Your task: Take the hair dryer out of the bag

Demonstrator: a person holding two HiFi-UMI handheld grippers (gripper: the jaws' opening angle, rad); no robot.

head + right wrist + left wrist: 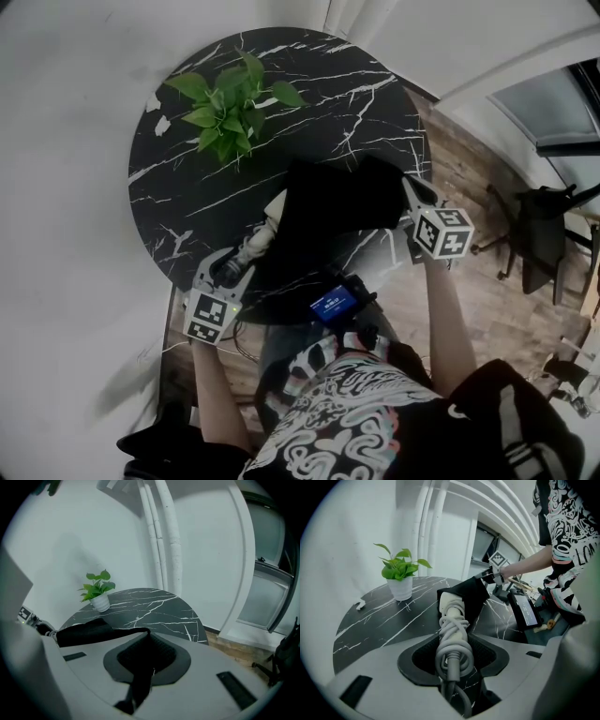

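hair dryer, cord-wrapped, sits clamped in left tongs; right tongs pinch black bag.

— What stands in the middle of the room?

— A round table of black marble veined with white. A small potted plant in a white pot sits on the table's far side.

— And around that table?

— A plain white wall rises just behind it, and white pipes run up that wall. Right of the table lies a wooden floor. A black chair stands there, well apart from the table, near a large window. The light is soft and even.
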